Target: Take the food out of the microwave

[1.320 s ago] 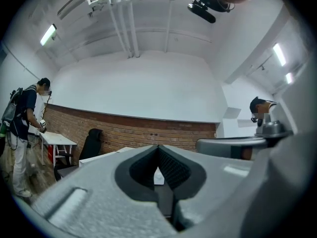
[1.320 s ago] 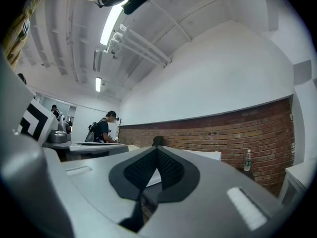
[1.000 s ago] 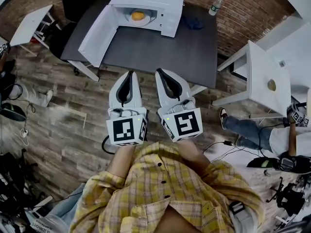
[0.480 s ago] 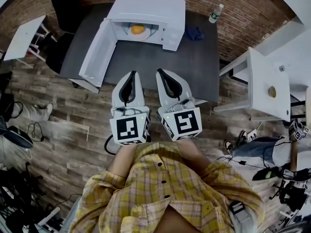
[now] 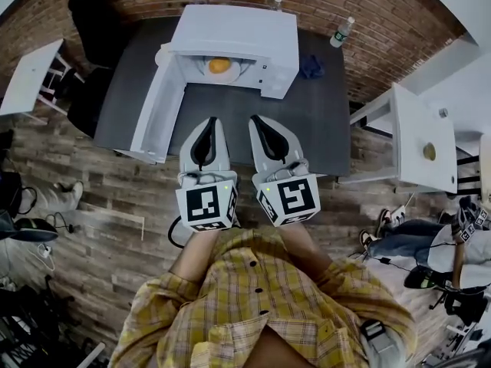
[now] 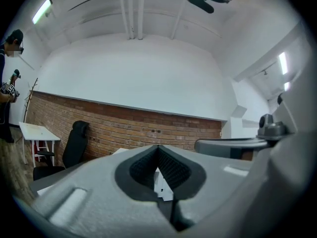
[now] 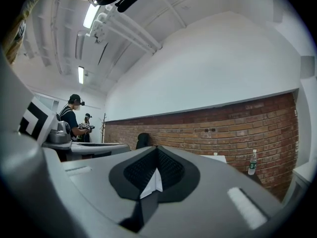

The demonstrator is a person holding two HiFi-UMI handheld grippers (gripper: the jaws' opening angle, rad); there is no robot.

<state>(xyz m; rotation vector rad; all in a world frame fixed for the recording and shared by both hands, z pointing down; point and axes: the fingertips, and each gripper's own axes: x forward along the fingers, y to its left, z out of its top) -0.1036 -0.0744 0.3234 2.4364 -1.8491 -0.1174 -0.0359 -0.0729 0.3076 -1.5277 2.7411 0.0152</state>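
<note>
A white microwave (image 5: 238, 33) stands on the dark grey table (image 5: 307, 121), its door (image 5: 157, 110) swung open to the left. Inside it lies a white plate (image 5: 230, 73) with orange-yellow food (image 5: 219, 65). My left gripper (image 5: 209, 121) and right gripper (image 5: 257, 119) are held side by side and level, over the table's near edge and short of the microwave. Both are shut with nothing between the jaws. In the left gripper view (image 6: 158, 150) and the right gripper view (image 7: 157, 150) the dark pads meet at the tips, with the brick wall beyond.
A water bottle (image 5: 341, 31) and a blue cloth (image 5: 311, 66) sit right of the microwave. A white table (image 5: 418, 133) stands at the right, a small white desk (image 5: 31, 75) and a black chair (image 5: 92, 14) at the left. Another person's legs (image 5: 403, 236) are at the lower right.
The table and microwave have come closer to me and sit lower in the head view. Both grippers have moved forward together, still shut, and now reach over the table's near edge.
</note>
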